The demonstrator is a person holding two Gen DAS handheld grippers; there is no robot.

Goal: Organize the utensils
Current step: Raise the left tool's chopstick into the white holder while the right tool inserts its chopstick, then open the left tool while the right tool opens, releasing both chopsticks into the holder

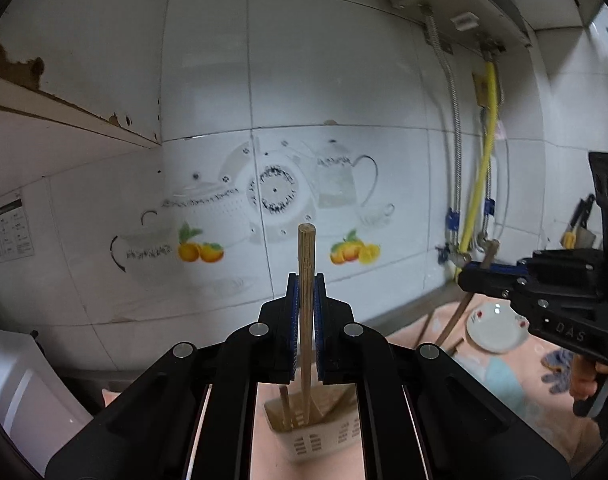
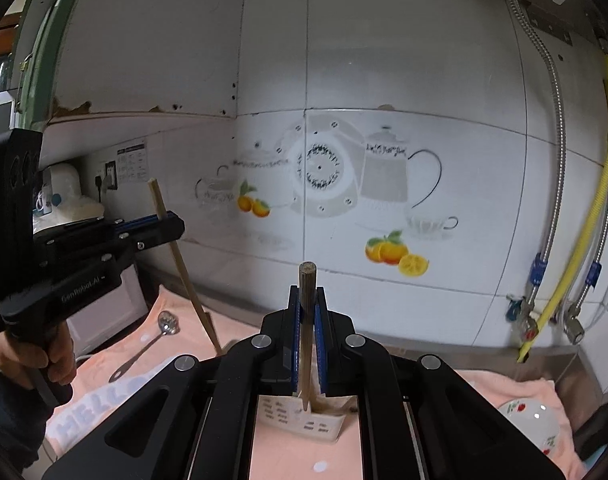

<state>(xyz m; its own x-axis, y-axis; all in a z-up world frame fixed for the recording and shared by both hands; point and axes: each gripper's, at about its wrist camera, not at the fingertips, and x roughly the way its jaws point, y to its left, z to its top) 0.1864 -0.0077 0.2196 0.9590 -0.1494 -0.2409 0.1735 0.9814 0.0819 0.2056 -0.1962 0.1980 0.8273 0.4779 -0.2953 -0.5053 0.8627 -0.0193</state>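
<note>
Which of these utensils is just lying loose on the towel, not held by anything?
The metal spoon. It lies flat on the pink towel, while each wooden chopstick is clamped upright: one in the left hand-held gripper, one in the right.

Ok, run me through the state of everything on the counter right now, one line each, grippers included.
left gripper: shut on a chopstick
left chopstick: held upright above the holder
right gripper: shut on a chopstick
right chopstick: held upright, tip over the holder
utensil holder: standing on the towel, with utensils inside
metal spoon: lying flat on the towel
white dish: resting on the towel
</note>
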